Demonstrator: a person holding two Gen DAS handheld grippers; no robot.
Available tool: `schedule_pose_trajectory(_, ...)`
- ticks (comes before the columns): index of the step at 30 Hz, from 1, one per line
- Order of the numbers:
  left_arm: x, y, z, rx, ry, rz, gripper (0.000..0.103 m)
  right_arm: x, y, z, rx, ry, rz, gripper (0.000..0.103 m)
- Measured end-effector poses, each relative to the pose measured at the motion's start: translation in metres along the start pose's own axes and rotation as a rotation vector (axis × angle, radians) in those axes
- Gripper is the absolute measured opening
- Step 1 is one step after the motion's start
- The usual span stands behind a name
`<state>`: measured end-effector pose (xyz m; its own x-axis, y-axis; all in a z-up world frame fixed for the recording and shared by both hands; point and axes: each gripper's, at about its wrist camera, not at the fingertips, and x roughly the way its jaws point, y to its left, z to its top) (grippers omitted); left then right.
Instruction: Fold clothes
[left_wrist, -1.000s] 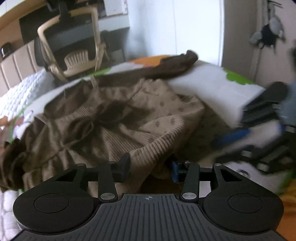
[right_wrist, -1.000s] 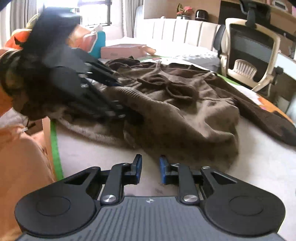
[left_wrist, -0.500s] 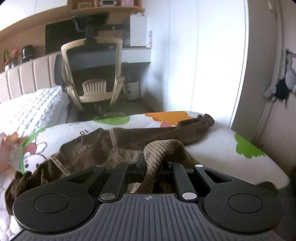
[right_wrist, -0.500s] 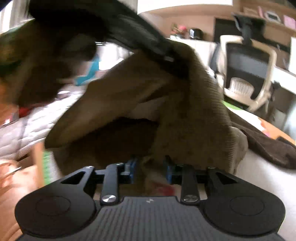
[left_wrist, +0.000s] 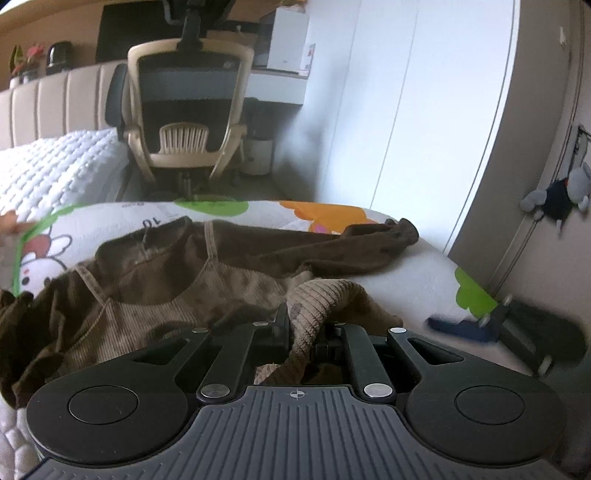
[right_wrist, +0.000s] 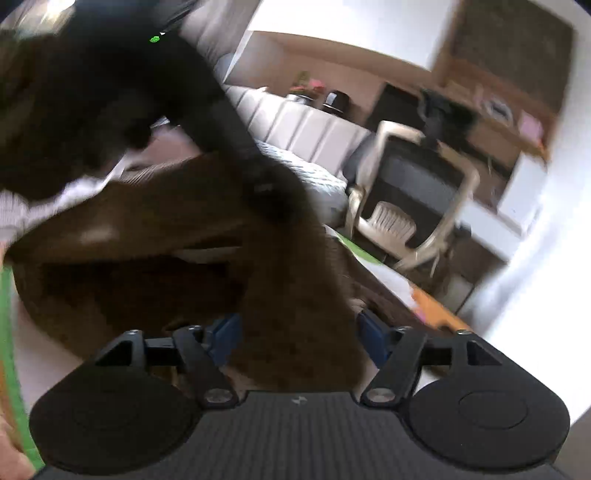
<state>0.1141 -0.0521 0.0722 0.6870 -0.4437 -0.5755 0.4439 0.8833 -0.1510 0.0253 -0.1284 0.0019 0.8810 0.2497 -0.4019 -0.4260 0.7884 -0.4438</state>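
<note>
A brown knit garment (left_wrist: 155, 291) with thin straps and a dark long sleeve (left_wrist: 343, 243) lies spread on a white cartoon-print mat (left_wrist: 110, 225). My left gripper (left_wrist: 306, 325) is shut on the garment's ribbed tan hem (left_wrist: 317, 295) and holds it lifted. In the right wrist view the garment hangs as a dark brown fold (right_wrist: 295, 295) between the wide-open blue pads of my right gripper (right_wrist: 299, 332). The left gripper's arm shows there as a dark blur (right_wrist: 229, 140). The right gripper appears blurred at the mat's right edge in the left wrist view (left_wrist: 491, 325).
A beige and black office chair (left_wrist: 184, 122) stands beyond the mat, in front of a desk (left_wrist: 277, 85). A white quilted bed (left_wrist: 48, 173) lies to the left. White wardrobe doors (left_wrist: 424, 110) and a hanging plush toy (left_wrist: 557, 195) are on the right.
My left gripper closed on the ribbed hem and lifted it. My right gripper opened wide, with the hanging fabric between its pads, and tilted up. Both views swung upward.
</note>
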Motion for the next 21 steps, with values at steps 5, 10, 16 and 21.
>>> schedule_pose_trajectory(5,-0.012,0.006,-0.012,-0.037,-0.001,0.001,0.019,0.050,0.033,0.003,-0.179,-0.047,-0.166,0.075)
schedule_pose_trajectory(10,-0.042,-0.001,-0.066,0.076,0.014,0.103,0.068,0.055,0.007,-0.002,-0.118,-0.040,-0.247,0.075)
schedule_pose_trajectory(16,-0.056,-0.003,-0.145,0.280,0.164,0.280,0.077,0.021,-0.028,-0.013,-0.092,-0.038,-0.346,0.075)
schedule_pose_trajectory(21,-0.081,0.018,-0.146,0.279,0.116,0.449,0.077,-0.013,-0.058,-0.027,-0.081,0.014,-0.418,0.077)
